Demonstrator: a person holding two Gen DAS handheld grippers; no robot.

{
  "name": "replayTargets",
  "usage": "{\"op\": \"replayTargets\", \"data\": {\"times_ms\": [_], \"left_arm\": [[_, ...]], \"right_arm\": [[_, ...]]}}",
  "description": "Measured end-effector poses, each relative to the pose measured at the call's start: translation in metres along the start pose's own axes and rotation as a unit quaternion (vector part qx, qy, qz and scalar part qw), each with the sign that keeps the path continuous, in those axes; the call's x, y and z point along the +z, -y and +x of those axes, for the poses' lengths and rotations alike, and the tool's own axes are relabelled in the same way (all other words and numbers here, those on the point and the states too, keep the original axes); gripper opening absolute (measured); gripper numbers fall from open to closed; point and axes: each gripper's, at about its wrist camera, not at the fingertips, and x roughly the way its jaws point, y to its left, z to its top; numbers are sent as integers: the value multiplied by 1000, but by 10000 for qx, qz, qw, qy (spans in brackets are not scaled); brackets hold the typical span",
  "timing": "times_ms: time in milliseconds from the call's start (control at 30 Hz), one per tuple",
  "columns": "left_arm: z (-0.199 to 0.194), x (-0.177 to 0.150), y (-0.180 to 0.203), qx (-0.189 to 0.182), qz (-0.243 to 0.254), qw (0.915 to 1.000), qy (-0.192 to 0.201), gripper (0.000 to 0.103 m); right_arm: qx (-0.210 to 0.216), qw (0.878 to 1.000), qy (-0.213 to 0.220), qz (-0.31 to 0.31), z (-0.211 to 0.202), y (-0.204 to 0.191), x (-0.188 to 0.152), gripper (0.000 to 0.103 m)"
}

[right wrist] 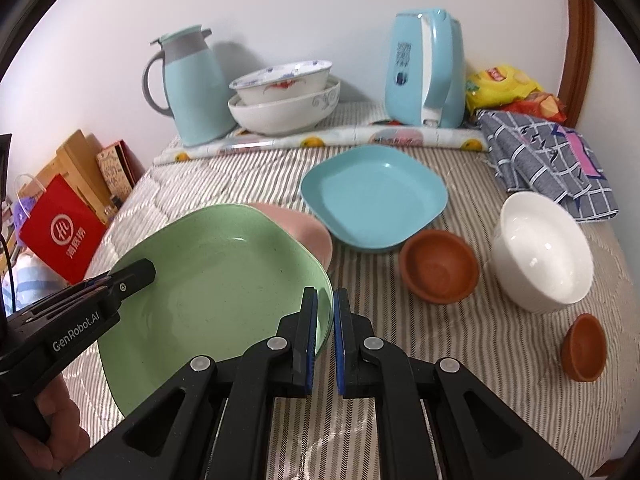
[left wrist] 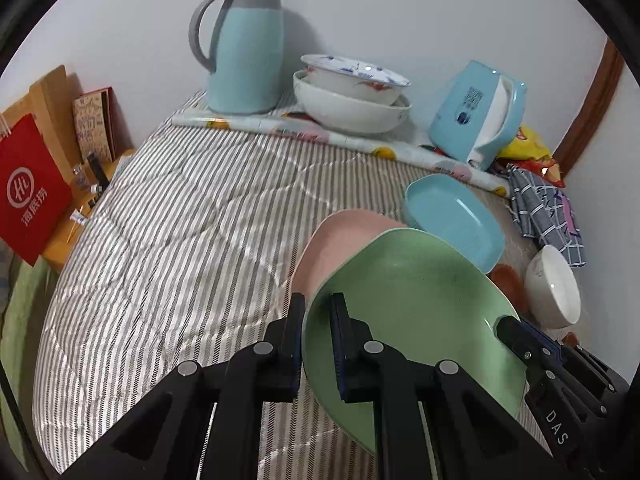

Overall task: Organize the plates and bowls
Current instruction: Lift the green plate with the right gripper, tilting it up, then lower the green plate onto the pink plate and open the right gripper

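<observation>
The sorting looks only partly done. At the back of the striped bed (right wrist: 224, 184), two large white bowls (right wrist: 280, 112) already sit nested beside the thermos. Nearer, the blue plate (right wrist: 372, 200) lies alone, the pink plate (right wrist: 312, 228) beside it. The green plate (right wrist: 216, 280) is carried tilted just above the pink one, overlapping it; I judge it is about to be stacked there. The white bowl (right wrist: 544, 252) and two small brown bowls, one near the blue plate (right wrist: 440, 266) and one off to the right (right wrist: 584, 348), remain loose. Both hands angle steeply downward: the left gripper (left wrist: 318, 340) is clamped on the green plate's left rim, the right gripper (right wrist: 326, 336) clamped on its right rim.
</observation>
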Motion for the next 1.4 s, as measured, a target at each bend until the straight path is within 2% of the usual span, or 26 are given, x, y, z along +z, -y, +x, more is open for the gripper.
{"op": "replayTargets", "data": {"times_ms": [400, 500, 867, 1067, 1400], "left_arm": [[29, 6, -12, 70, -120, 9998, -174, 13], [36, 8, -12, 201, -65, 9996, -170, 13], [56, 14, -11, 265, 17, 9995, -181, 12], [63, 16, -12, 143, -36, 9997, -169, 12], [67, 15, -12, 63, 42, 9997, -212, 13]], "right_arm": [[-112, 9995, -137, -268, 32, -12, 9, 8], [-129, 9992, -139, -350, 38, -14, 14, 7], [-312, 9980, -157, -534, 62, -15, 25, 7], [-493, 9962, -72, -710, 70, -17, 31, 7], [-527, 9957, -6, -767, 78, -18, 35, 11]]}}
